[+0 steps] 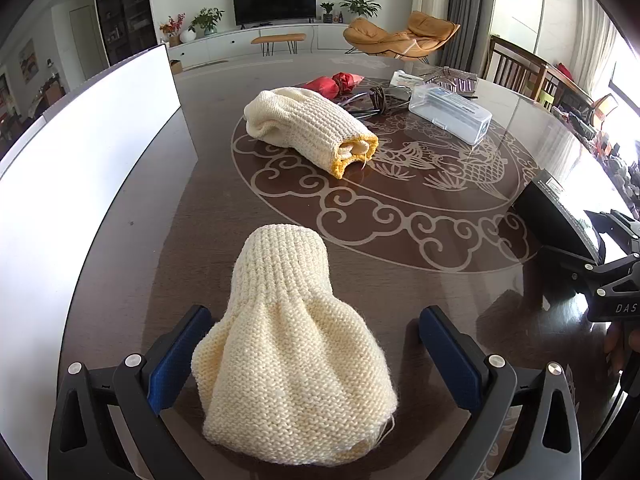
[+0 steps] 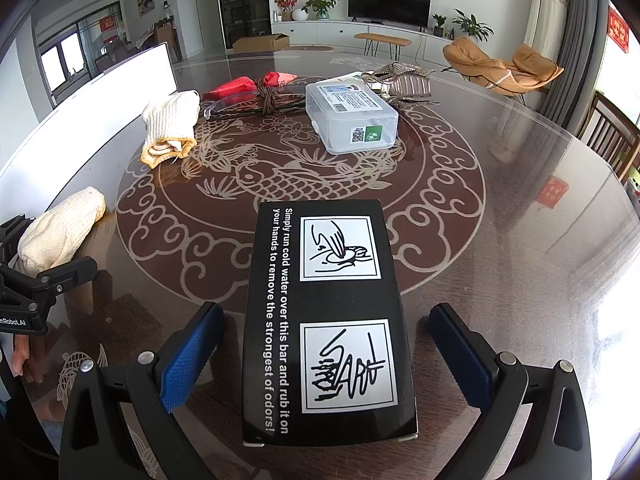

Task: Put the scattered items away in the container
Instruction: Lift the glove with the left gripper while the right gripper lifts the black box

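Observation:
A cream knitted piece (image 1: 292, 344) lies on the dark table between the open jaws of my left gripper (image 1: 316, 344); the blue pads stand apart from it on both sides. It also shows in the right wrist view (image 2: 60, 228). A black printed box (image 2: 328, 320) lies between the open jaws of my right gripper (image 2: 326, 344), with a gap on each side; it shows at the right edge of the left wrist view (image 1: 560, 216). A white container (image 1: 92, 152) stands at the left, also in the right wrist view (image 2: 100, 108).
A second cream knit with a yellow edge (image 1: 312, 128) lies mid-table. Behind it are a red cloth (image 1: 336, 82), a tied dark bundle (image 2: 268, 98), a clear plastic box (image 2: 352, 116) and a metallic clutter (image 2: 404, 82). Chairs (image 2: 612, 140) stand at the table's right.

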`<state>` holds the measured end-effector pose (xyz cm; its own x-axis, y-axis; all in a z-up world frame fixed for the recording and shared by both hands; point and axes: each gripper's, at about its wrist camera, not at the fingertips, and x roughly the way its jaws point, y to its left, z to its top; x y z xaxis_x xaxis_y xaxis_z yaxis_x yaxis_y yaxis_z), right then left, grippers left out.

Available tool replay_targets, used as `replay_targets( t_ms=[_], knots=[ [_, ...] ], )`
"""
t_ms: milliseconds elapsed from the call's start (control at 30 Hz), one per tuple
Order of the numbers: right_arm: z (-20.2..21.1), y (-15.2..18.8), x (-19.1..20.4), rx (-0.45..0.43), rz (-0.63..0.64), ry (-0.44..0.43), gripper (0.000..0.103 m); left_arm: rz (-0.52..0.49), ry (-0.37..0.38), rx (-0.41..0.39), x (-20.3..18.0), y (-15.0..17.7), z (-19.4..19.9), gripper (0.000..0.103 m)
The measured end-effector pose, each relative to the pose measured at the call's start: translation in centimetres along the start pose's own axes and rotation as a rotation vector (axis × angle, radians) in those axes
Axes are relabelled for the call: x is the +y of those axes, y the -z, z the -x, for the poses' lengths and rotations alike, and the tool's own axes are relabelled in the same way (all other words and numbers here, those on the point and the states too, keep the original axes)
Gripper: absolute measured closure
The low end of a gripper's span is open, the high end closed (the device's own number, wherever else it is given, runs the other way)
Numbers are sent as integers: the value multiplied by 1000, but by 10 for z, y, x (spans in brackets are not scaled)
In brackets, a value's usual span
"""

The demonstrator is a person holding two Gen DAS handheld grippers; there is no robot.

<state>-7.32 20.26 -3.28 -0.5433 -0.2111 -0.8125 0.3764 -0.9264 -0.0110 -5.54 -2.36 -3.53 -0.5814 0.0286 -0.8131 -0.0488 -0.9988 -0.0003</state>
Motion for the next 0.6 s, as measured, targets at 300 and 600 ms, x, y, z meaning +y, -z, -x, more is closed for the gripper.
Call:
replay_targets(
  t_ms=[300,600],
  knots=[
    [0,0,0,0,0,0,0,0,1,1,0,0,0,0],
    [2,1,1,-4,0,6,7,-9,9,-7,1,-1,4,26]
  ],
)
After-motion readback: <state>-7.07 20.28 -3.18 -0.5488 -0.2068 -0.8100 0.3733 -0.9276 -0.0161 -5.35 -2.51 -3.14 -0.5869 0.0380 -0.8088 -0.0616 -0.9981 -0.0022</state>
